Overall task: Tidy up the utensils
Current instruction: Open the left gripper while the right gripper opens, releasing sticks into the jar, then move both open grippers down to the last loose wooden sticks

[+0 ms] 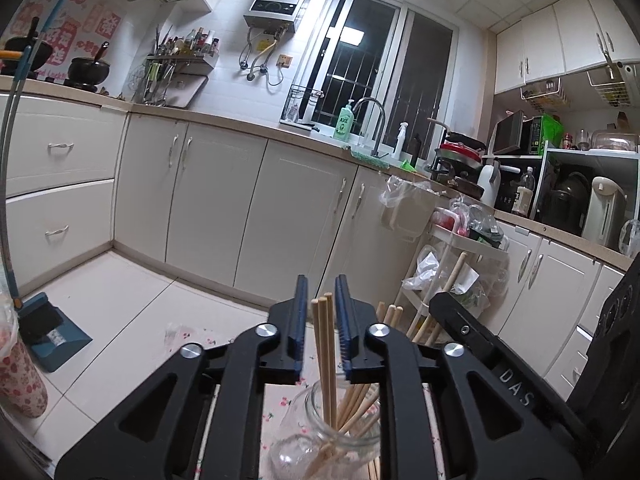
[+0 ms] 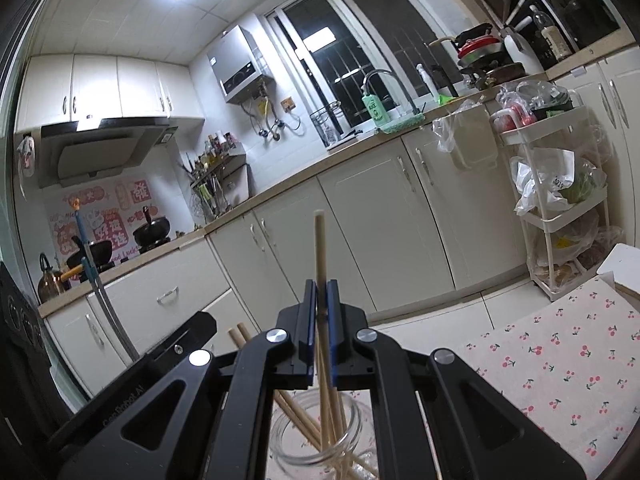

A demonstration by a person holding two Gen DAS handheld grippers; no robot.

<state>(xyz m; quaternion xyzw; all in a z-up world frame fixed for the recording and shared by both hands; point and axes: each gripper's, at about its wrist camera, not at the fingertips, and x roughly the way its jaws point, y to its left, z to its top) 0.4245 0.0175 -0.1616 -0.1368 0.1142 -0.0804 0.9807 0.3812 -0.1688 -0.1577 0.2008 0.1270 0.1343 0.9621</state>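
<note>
Chopsticks (image 1: pixel 325 344) stand gathered in a clear glass jar (image 1: pixel 320 436), which serves here as the landmark; the jar sits on a surface (image 2: pixel 560 360) covered by a cherry-print cloth. Keeping the sticks upright in one container seems to be the point of the tidying.

Directly above the jar's mouth, the left hand-held gripper (image 1: pixel 322 328) has its jaws slightly parted. A small bundle of sticks rises between them, but gaps show on both sides, so the pads do not appear to press. That reads as a release: the bundle's lower ends are already inside the jar, so it no longer needs holding.

Also above the jar, the right hand-held gripper (image 2: pixel 321 320) is pressed together on a single chopstick (image 2: pixel 319 248). It is held nearly vertical, its top end well above the jaws and its lower part reaching down to the jar's opening. Holding it upright probably lets it slide in among the others without catching the rim.

More sticks lean against the jar's wall, crossing one another.
</note>
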